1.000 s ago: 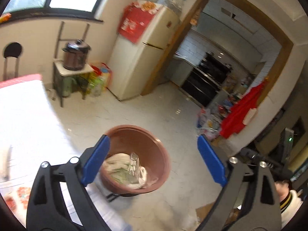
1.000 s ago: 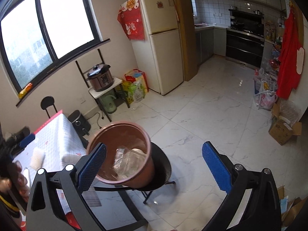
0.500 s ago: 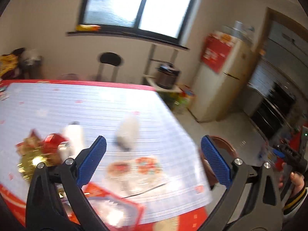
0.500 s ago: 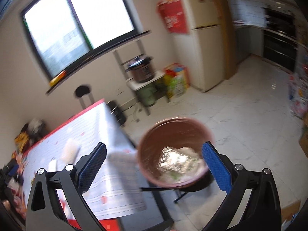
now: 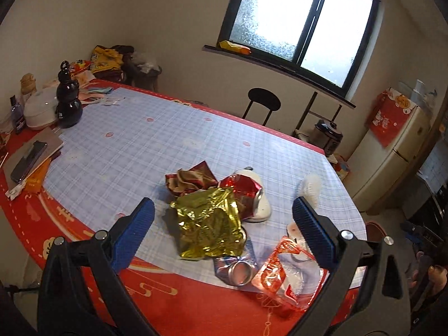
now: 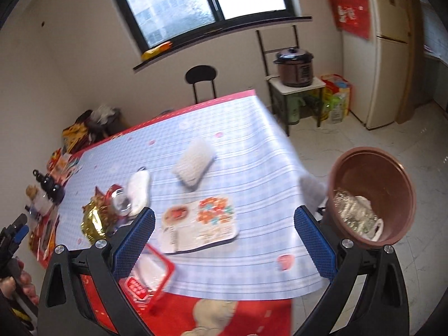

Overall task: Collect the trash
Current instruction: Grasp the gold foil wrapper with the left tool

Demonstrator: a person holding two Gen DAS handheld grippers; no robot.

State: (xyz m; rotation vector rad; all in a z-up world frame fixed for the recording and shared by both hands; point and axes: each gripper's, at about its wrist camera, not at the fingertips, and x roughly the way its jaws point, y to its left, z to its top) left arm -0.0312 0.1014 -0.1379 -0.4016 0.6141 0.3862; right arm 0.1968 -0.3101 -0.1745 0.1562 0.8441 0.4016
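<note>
Both empty and spread wide, the left hand-held gripper (image 5: 222, 218) hangs over a crumpled gold foil wrapper (image 5: 210, 225) on the bench (image 5: 126, 145), seemingly lined up for pickup, the brown bin (image 6: 372, 193) waiting beside the right hand-held gripper (image 6: 224, 233).

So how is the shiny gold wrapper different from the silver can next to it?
The gold wrapper is a thin, crinkled foil sheet lying spread out, while the silver can is a squashed metal tube with a round end facing the camera. The gold wrapper looks bigger and partly covers the silver can, which pokes out from under its near edge. Both are shiny and crumpled, and both lie on the checked tablecloth.
</note>
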